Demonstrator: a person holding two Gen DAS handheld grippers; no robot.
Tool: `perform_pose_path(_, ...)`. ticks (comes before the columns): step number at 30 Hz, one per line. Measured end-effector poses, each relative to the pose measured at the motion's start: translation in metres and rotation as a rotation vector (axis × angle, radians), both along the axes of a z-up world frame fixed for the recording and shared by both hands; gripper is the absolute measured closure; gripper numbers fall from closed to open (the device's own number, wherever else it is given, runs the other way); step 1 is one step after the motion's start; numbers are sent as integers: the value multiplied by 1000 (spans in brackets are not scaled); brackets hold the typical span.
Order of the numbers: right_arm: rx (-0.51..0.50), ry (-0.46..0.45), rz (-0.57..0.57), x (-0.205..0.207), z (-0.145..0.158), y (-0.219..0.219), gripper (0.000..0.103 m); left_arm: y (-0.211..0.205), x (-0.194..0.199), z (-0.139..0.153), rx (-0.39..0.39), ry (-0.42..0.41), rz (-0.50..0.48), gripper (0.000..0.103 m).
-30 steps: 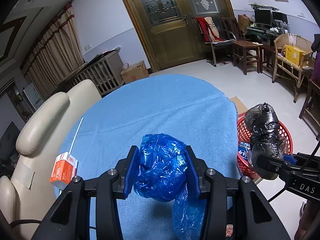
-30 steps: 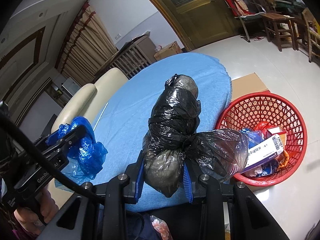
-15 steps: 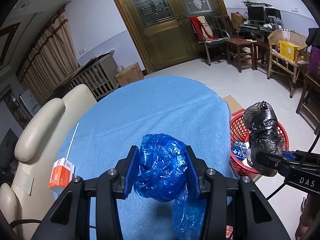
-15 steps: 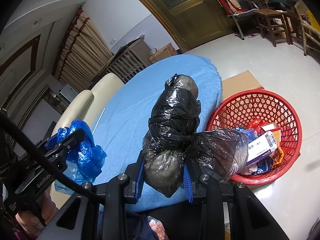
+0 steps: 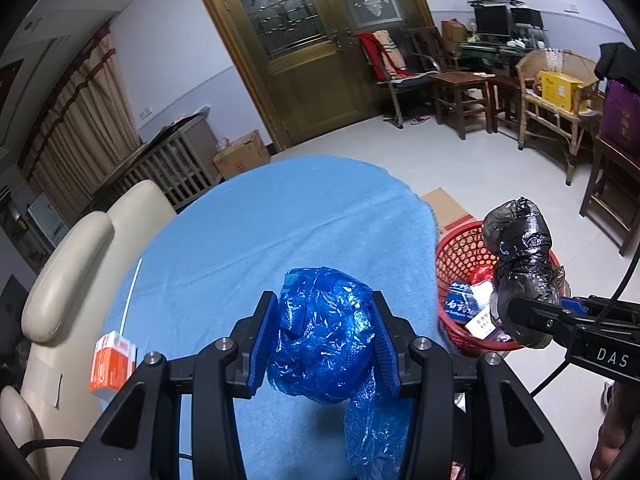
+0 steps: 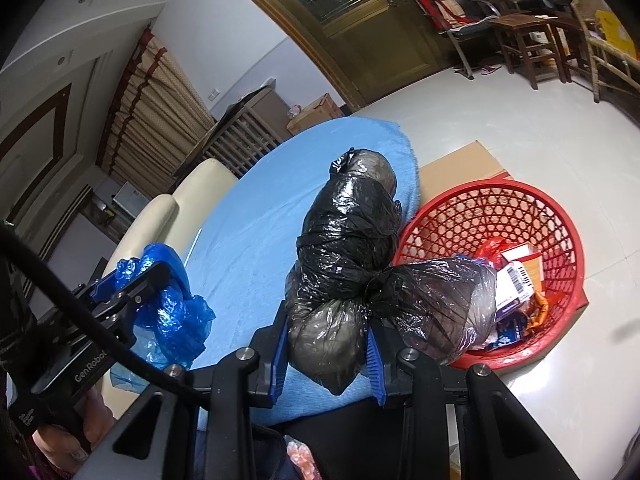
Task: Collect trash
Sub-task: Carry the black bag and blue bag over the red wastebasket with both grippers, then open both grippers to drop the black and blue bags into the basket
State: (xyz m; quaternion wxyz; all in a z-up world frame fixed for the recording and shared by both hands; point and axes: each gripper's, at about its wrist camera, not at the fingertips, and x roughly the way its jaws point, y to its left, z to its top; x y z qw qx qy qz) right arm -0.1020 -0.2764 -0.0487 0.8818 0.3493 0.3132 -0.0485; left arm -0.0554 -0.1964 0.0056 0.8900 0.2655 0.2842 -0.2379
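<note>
My left gripper (image 5: 326, 334) is shut on a crumpled blue plastic bag (image 5: 324, 332), held above the near part of the blue-clothed round table (image 5: 280, 232). A loose tail of the bag hangs down at the lower right. My right gripper (image 6: 328, 344) is shut on a knotted black plastic bag (image 6: 348, 248), held by its lower lump, beside the table's right edge. In the left wrist view the black bag (image 5: 520, 256) hangs over the red basket (image 5: 452, 256). The red basket (image 6: 560, 216) stands on the floor and holds boxes and wrappers.
An orange and white carton (image 5: 110, 364) and a thin white straw (image 5: 130, 300) lie at the table's left edge. A cream chair (image 5: 68, 280) stands left of the table. Flat cardboard (image 6: 460, 164) lies under the basket. Wooden chairs and tables (image 5: 464, 92) stand far right.
Both grippers have drifted sideways with their bags, so the red basket now shows more fully in each view. Neither grip has changed.
</note>
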Motion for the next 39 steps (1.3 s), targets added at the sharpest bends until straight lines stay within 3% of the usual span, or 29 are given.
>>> perform_pose_path(5,-2,12,-56,-12,-4,-19,68,-23,0,-5,5,23,-52,54)
perform_pose_path(14,-24,93,-175,-19,-31,-67,65,-94,18,-32,-48,232,-220,53)
perform_pose_path(16,-38,122,-187,-14,-41,-76,65,-107,24,-39,-77,287,-266,49)
perform_pose_path(18,-30,171,-205,-9,-51,-84,61,-119,28,-45,-88,337,-302,40)
perform_pose_path(19,0,193,-222,-8,-57,-89,44,-122,29,-46,-91,352,-312,40)
perform_pose_path(20,29,195,-233,-9,-59,-93,34,-122,29,-47,-98,364,-323,40)
perform_pose_path(22,46,171,-244,-13,-58,-93,34,-118,28,-44,-117,376,-337,40)
perform_pose_path(27,-24,117,-207,-16,-32,-77,34,-75,34,-25,-113,289,-227,39)
perform_pose_path(34,-226,7,-46,18,35,3,34,47,42,19,-151,75,61,38)
perform_pose_path(37,-305,-16,30,36,59,53,34,95,43,34,-162,14,193,22)
perform_pose_path(39,-323,-26,80,48,69,84,34,119,40,41,-179,-19,248,22)
